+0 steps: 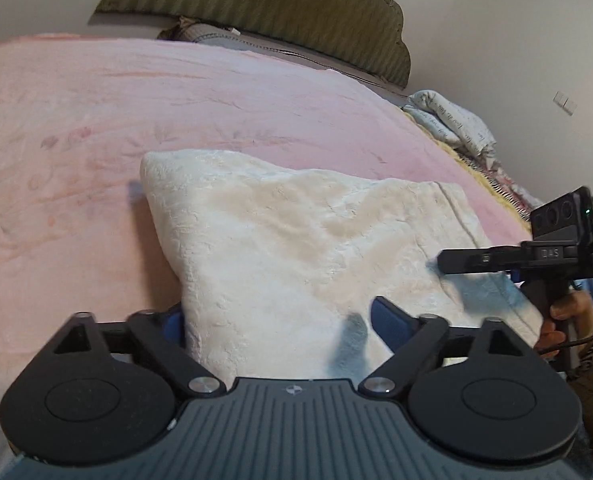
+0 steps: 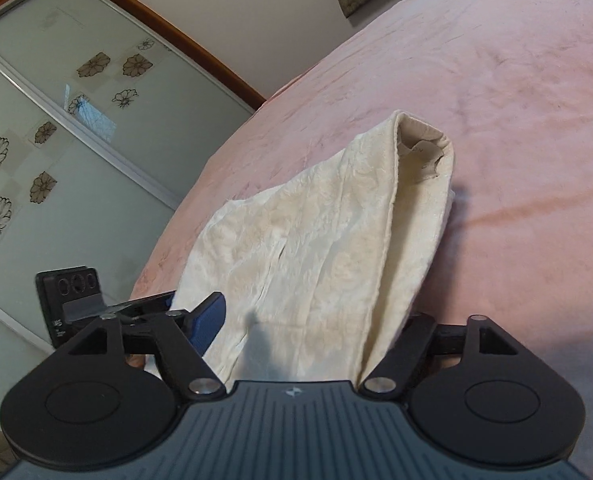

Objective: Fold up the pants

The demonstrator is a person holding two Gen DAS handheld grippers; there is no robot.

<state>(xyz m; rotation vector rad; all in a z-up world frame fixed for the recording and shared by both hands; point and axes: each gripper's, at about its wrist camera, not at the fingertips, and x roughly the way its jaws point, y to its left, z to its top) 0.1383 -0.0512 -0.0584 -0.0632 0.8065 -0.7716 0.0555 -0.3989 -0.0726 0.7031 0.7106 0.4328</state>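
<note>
— So what is the cloth like?

— Plush and cream-white: the pants (image 1: 296, 240) are a thick, embossed fleece, folded into a broad, rumpled slab with soft rounded corners. They lie on a pink blanket (image 1: 96, 120) of short velvety pile that covers the bed.

— And from the right wrist camera?

— There the pants (image 2: 316, 240) taper away to a rolled end, where the layers gape open like a pouch and show a smoother beige lining with a small tag inside.

— The grippers?

— Matte black plastic with blue pads. The left gripper (image 1: 276, 316) is spread wide, its fingers straddling the near edge of the cloth and pinching nothing. The right gripper (image 2: 316, 320) is likewise released, jaws wide either side of the fabric.

— Anything beyond?

— An olive quilted headboard (image 1: 276, 12) with a scalloped edge, and a printed white bundle of bedding (image 1: 452, 124) at the far side.
</note>
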